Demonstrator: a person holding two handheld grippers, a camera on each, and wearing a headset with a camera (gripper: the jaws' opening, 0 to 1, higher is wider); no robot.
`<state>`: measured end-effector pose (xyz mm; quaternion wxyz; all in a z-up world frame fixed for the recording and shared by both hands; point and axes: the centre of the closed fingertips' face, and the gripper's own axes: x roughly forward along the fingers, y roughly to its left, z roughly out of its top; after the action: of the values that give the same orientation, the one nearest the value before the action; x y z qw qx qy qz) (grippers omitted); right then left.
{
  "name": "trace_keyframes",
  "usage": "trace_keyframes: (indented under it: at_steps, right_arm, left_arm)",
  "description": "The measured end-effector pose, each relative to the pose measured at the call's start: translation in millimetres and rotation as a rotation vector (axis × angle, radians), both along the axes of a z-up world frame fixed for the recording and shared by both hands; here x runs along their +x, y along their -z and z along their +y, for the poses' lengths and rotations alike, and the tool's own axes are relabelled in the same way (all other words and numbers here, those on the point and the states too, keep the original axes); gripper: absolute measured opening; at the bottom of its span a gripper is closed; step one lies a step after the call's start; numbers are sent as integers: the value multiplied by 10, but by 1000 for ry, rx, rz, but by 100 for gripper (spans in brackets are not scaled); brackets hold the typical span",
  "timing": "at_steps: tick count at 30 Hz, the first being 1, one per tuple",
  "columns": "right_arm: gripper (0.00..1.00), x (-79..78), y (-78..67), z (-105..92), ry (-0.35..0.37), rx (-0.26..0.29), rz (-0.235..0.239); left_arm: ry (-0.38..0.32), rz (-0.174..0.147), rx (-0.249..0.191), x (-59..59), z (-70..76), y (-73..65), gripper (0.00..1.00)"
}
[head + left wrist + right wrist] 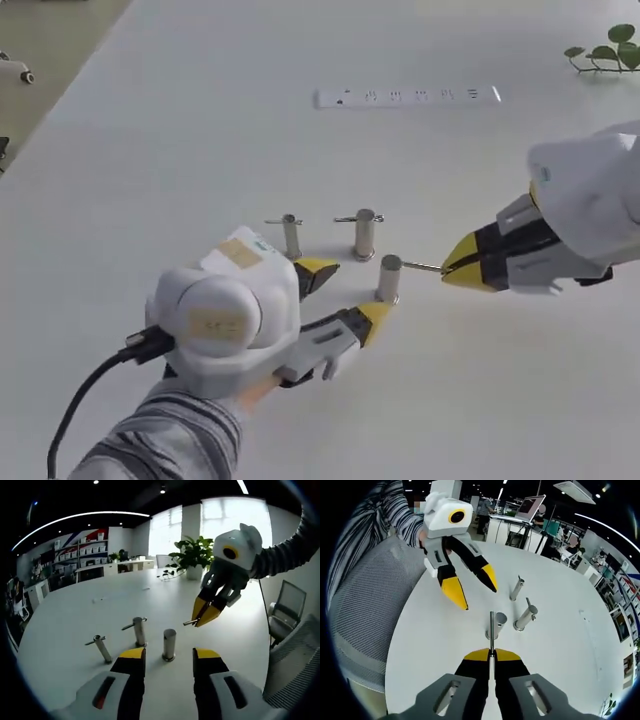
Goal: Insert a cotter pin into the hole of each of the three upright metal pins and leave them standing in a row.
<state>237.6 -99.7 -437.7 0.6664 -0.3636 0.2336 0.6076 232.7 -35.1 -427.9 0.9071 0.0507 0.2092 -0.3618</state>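
Currently pinching a thin silvery cotter pin (422,266) in the right claw (455,268), with both yellow tips pressed together on its rear end and the rest of it poking straight out ahead of them. Pointing its free end at the top of a short upright grey metal pin (389,278) just ahead of that claw, on the white counter (200,150); cannot tell whether the end and the top touch.

Holding the left claw (348,290) wide open and empty, low over the counter, with that same short upright grey metal pin (169,644) standing between and slightly ahead of its two yellow tips.

From the left gripper view, showing the right claw (200,619) above and to the right of the left claw's tips, with the thin silvery cotter pin (189,623) slanting down out of it.

Past the left claw, two more grey metal cylinders standing upright: a second pin (365,233) with an inserted wire pin (350,218) crossing its head, and to its left a third pin (291,236) with another inserted wire pin (278,220).

Well beyond both claws, a long white power strip (408,96) lying flat, and a green leafy plant (605,50) at the counter's far corner.
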Motion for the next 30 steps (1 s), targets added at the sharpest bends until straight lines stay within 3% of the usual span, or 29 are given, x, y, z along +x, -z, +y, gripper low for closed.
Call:
trace_keyframes:
  at_steps: [3, 23, 30]
  right_arm:
    - [0, 34, 74, -44, -1, -26, -1]
    - [0, 176, 242, -82, 11, -56, 2]
    - [0, 173, 248, -51, -4, -67, -8]
  left_arm:
    - [-12, 4, 13, 51, -16, 56, 34]
    - [-11, 52, 62, 303, -224, 365, 24]
    - [-6, 68, 55, 302, -255, 387, 20]
